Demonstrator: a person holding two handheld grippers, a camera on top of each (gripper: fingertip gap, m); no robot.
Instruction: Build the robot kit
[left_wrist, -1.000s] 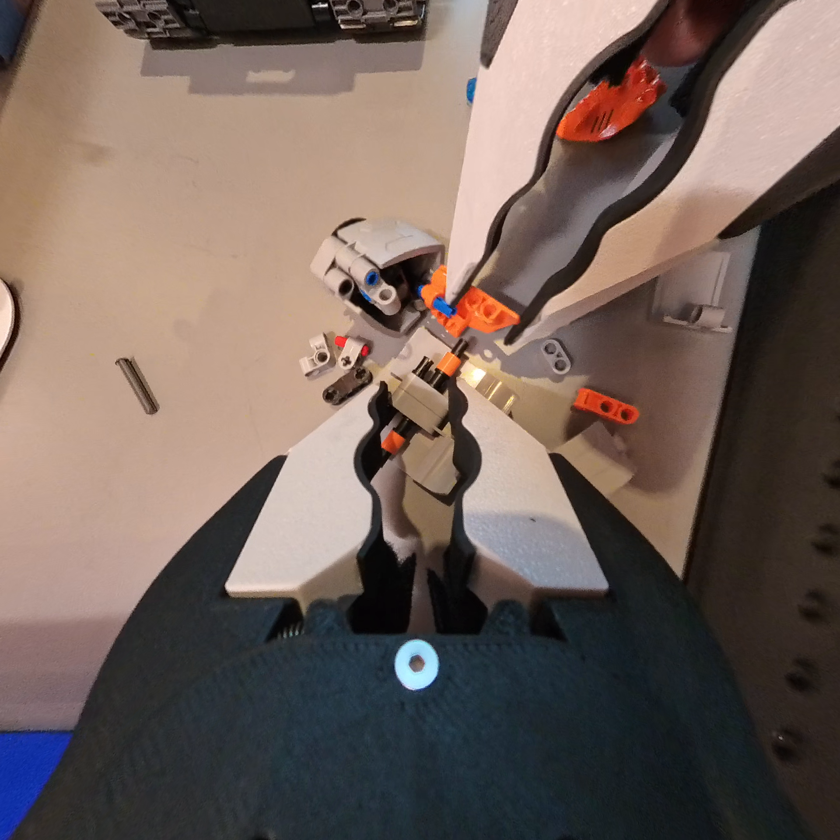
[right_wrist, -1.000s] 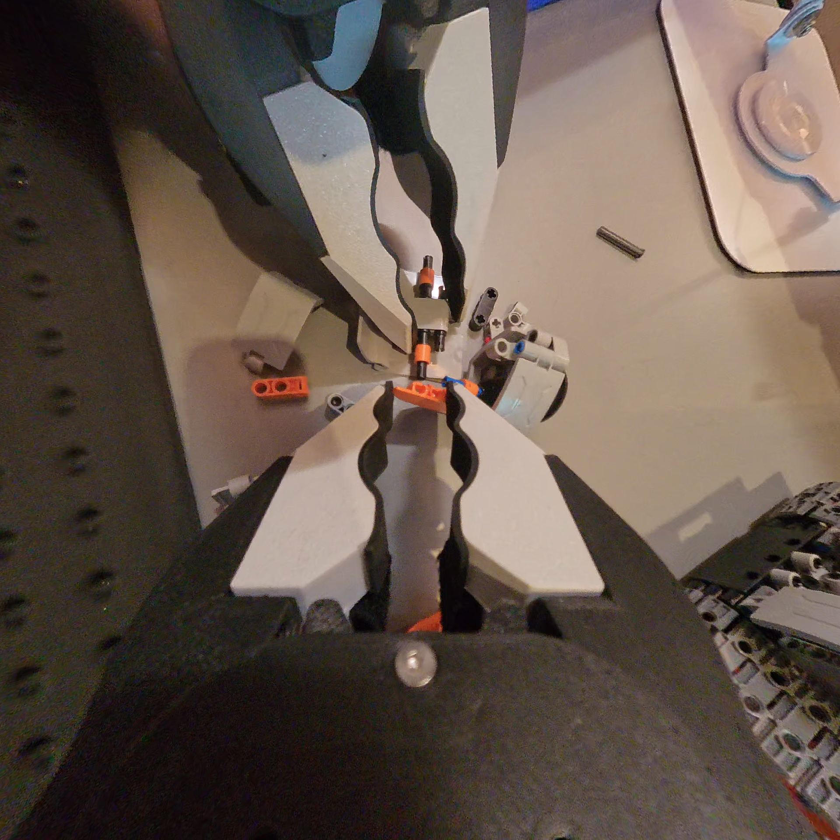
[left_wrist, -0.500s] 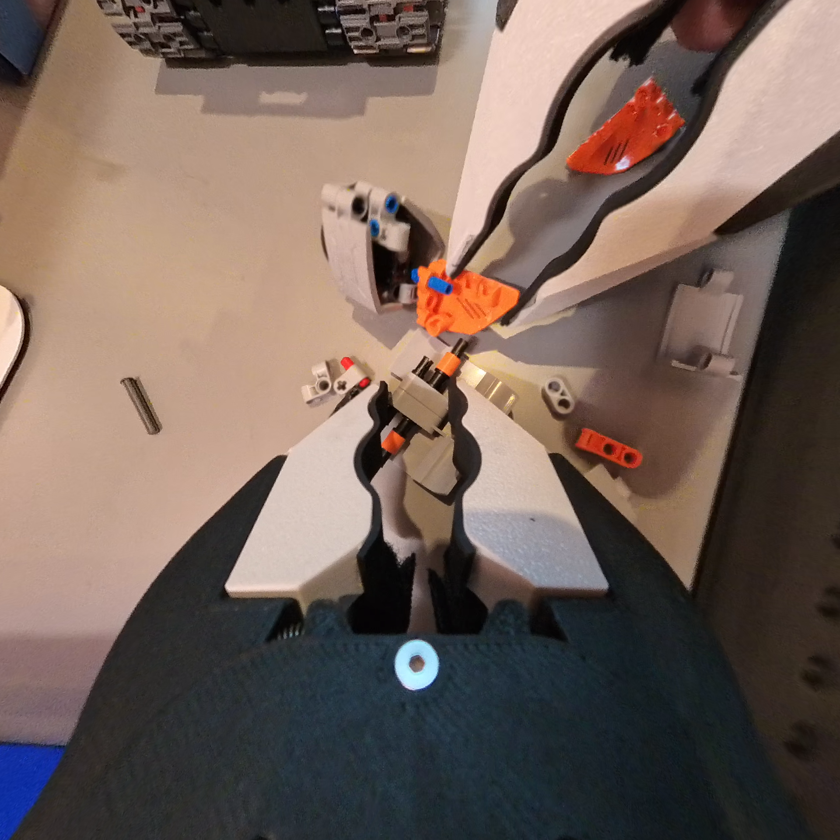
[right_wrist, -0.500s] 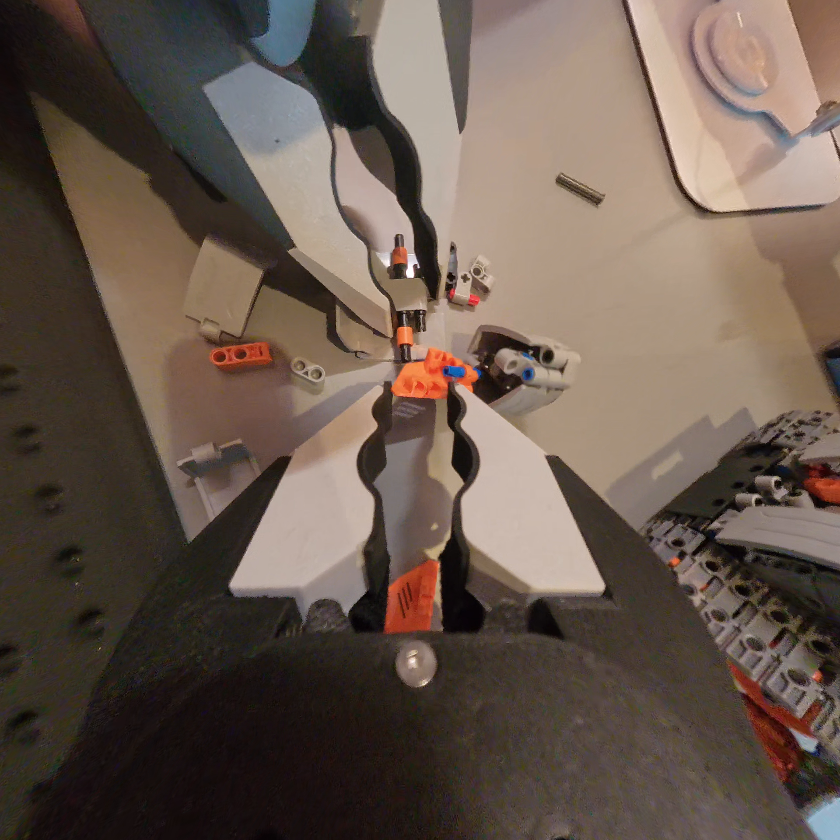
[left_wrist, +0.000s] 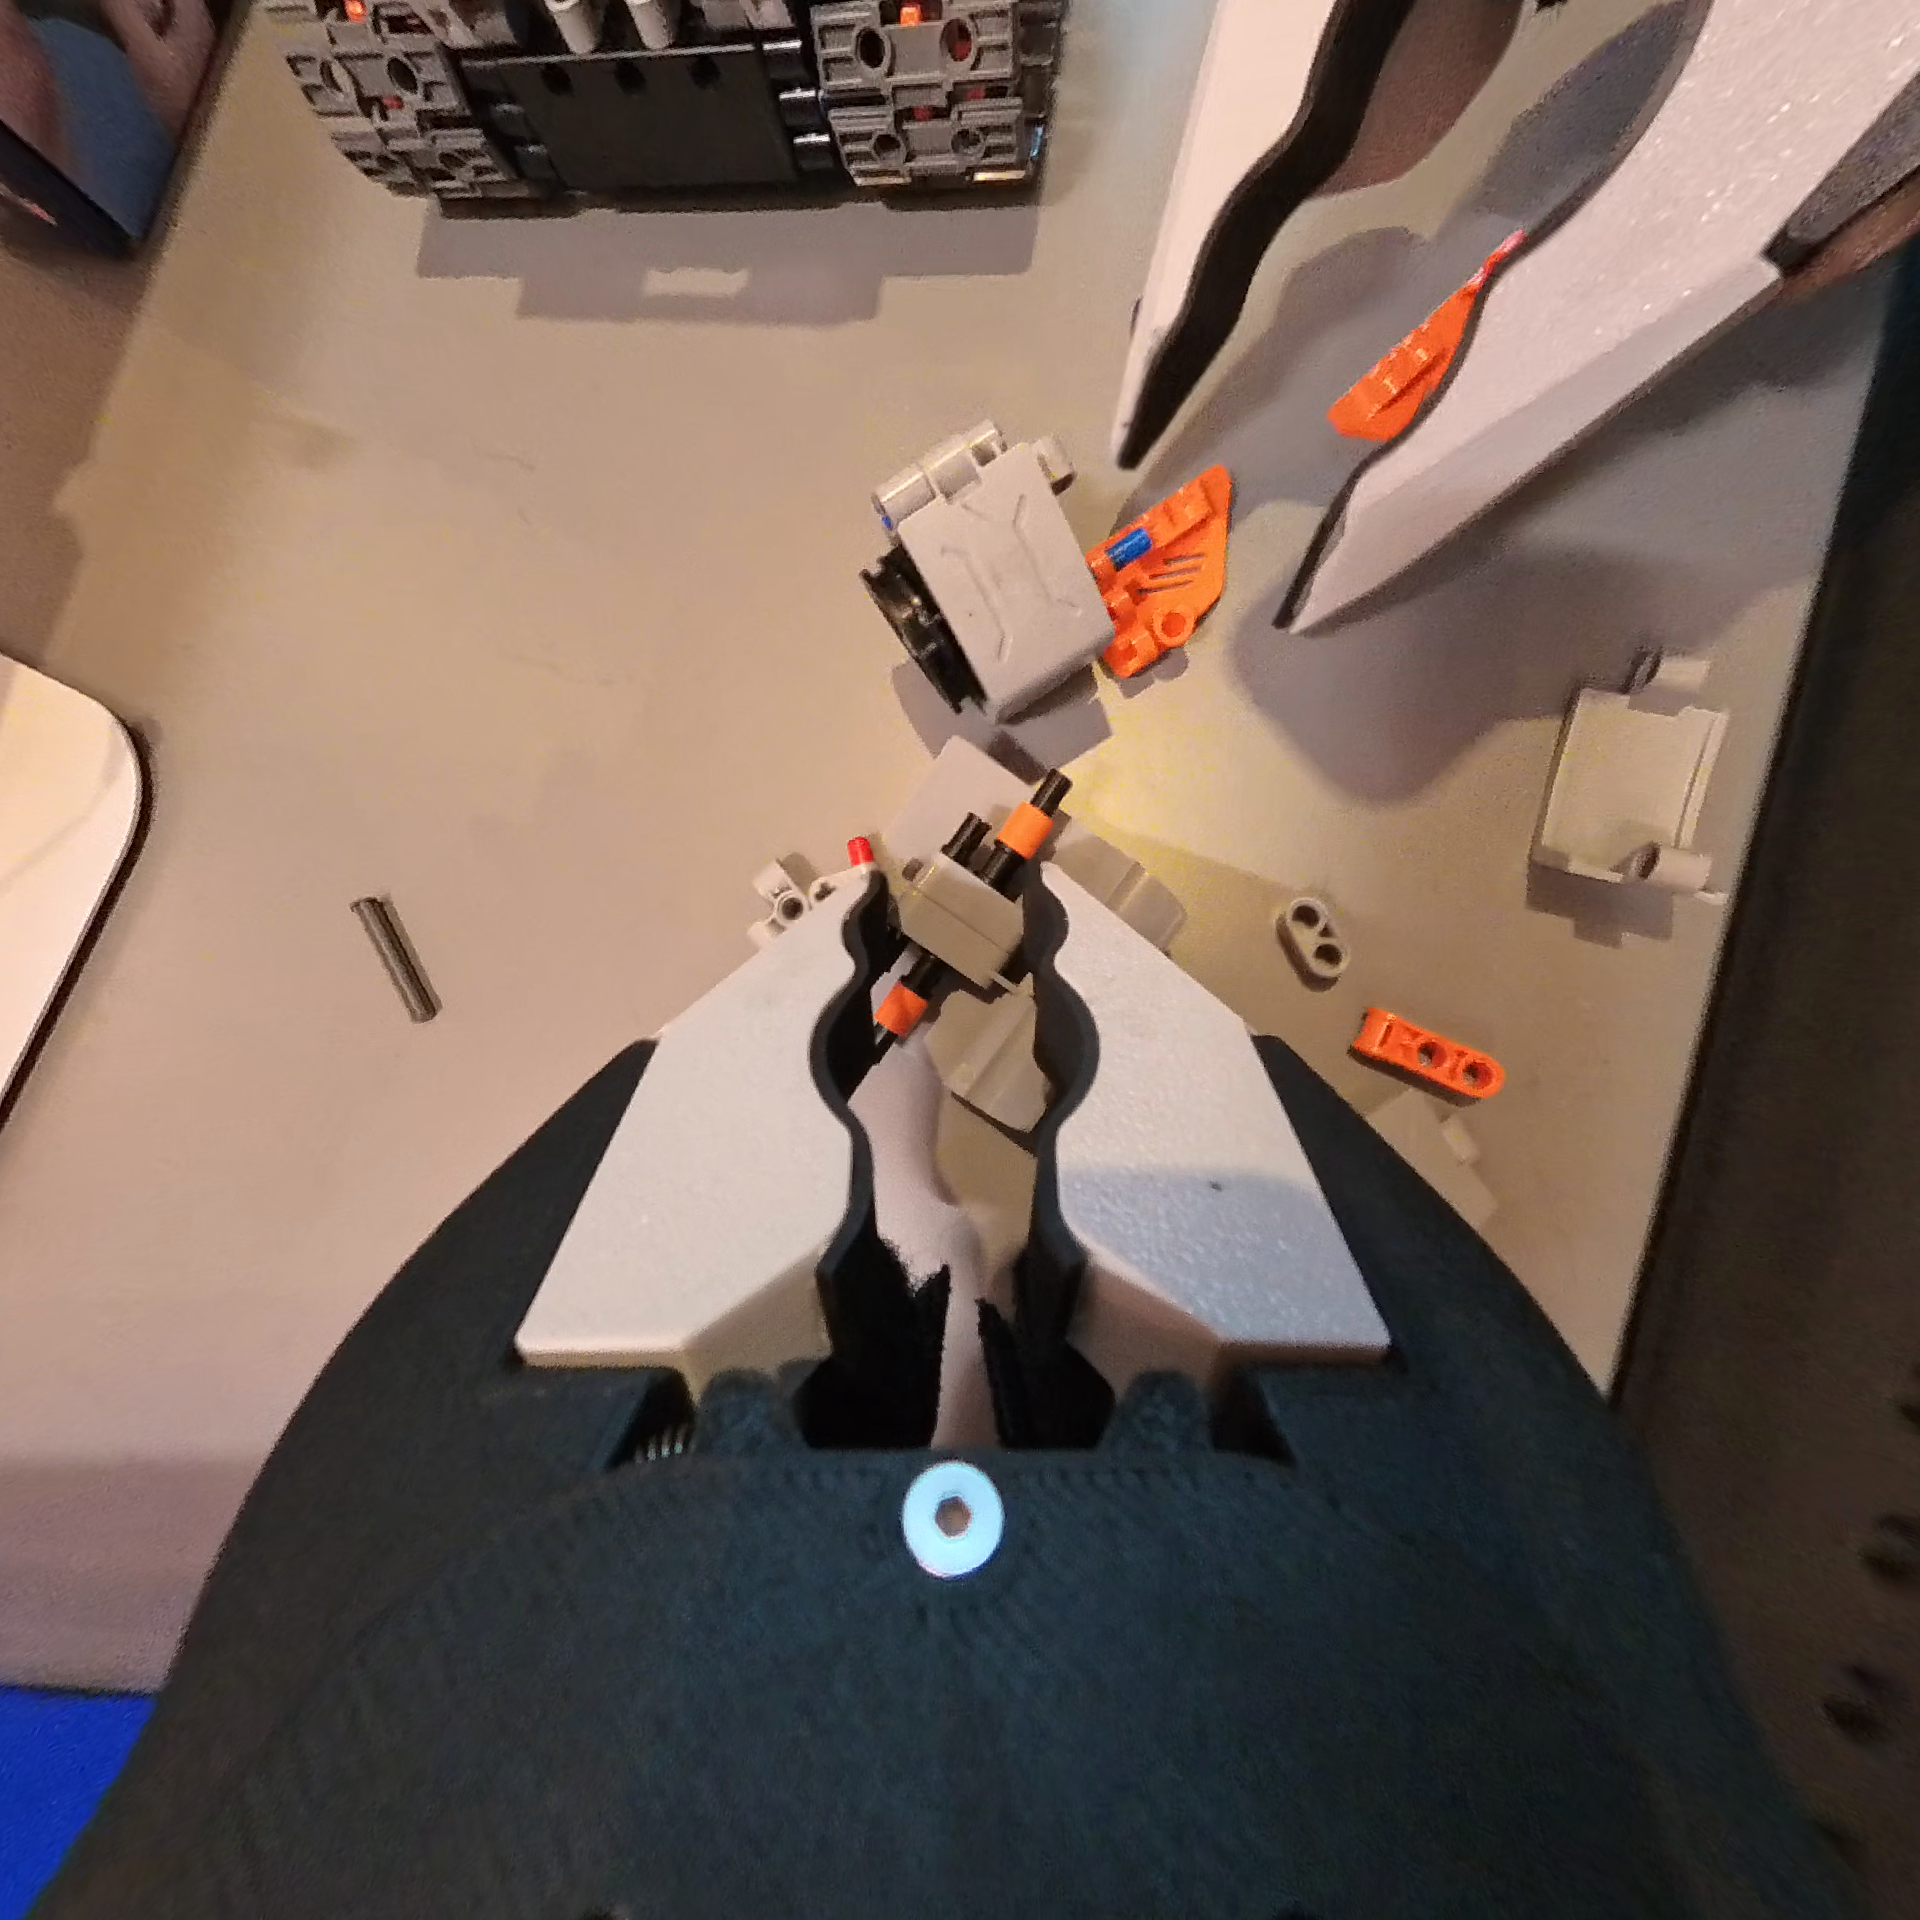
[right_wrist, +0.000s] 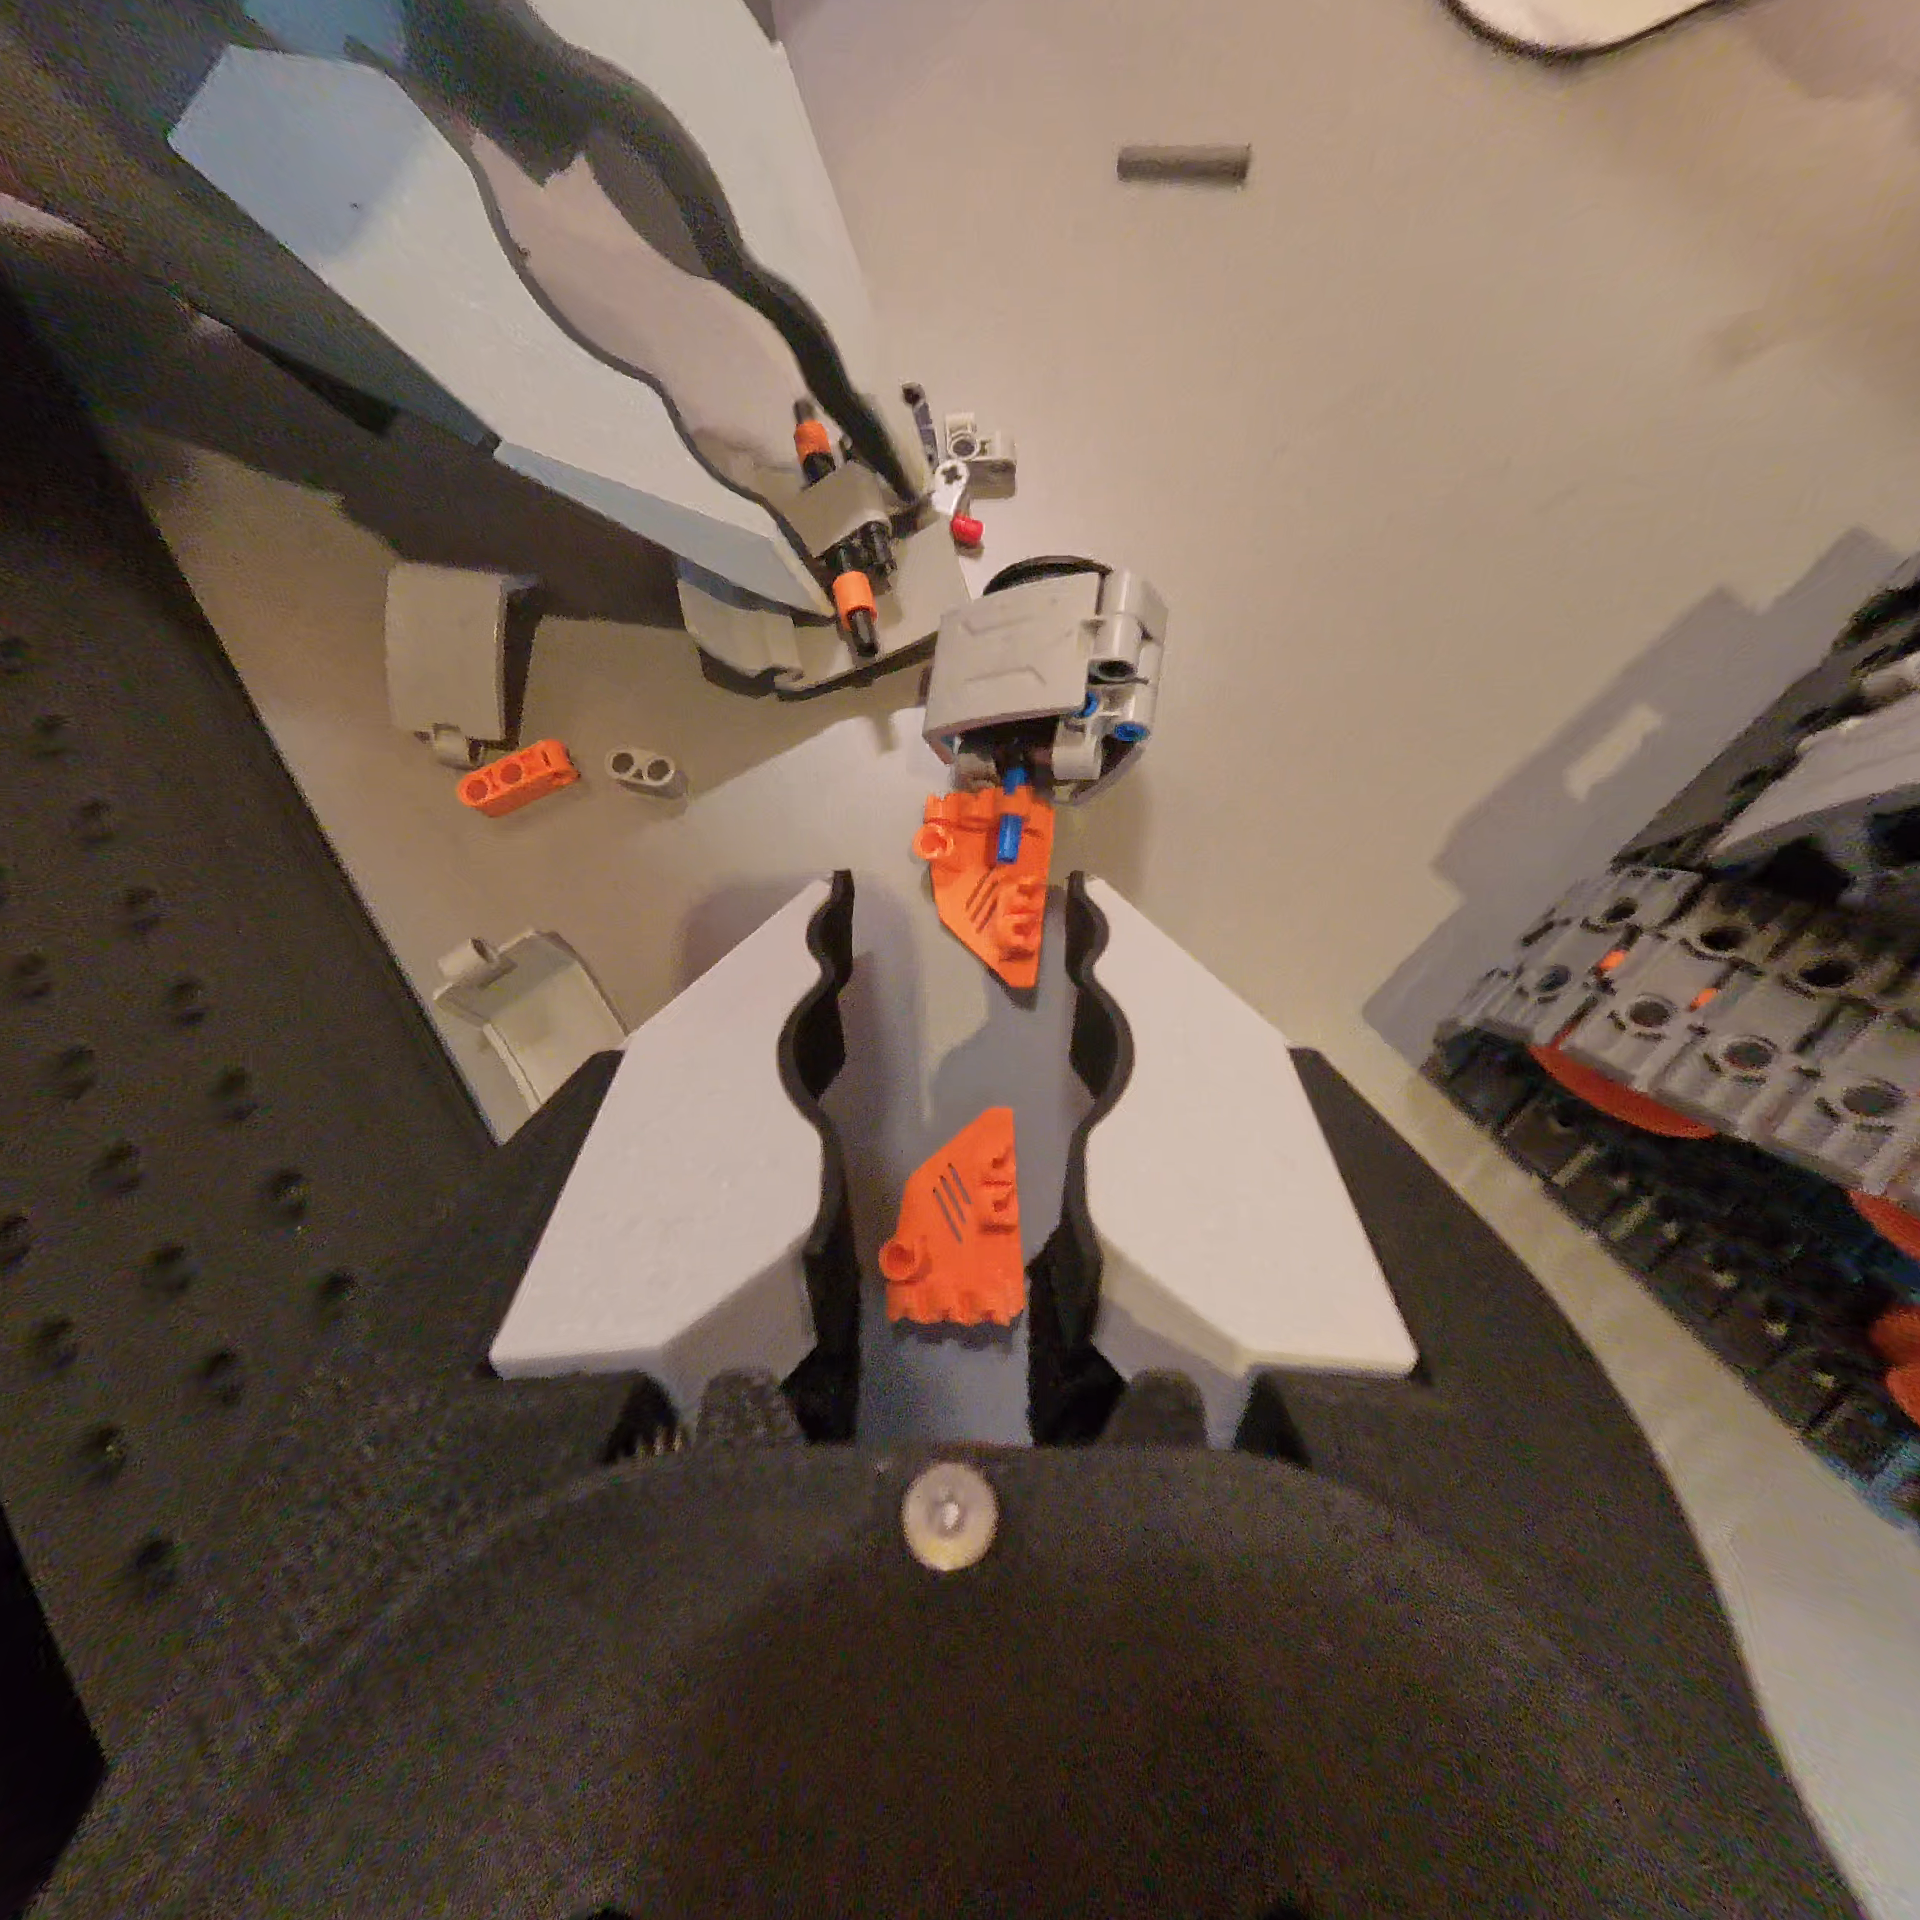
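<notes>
The left gripper (left_wrist: 951, 925) is clamped on a grey brick block with black pins and orange bushes (left_wrist: 961, 912) at frame centre. The right gripper (right_wrist: 951, 888), fingers spread and empty, hovers over an orange wedge panel (right_wrist: 987, 894) lying on the beige table (left_wrist: 416, 582), touching a grey curved assembly (right_wrist: 1029, 675).

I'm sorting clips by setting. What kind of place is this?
Probably a hobby or lab workbench for building-brick models: loose orange panels, a grey wheel-arch subassembly and a tracked vehicle model lie on a beige tabletop.
</notes>
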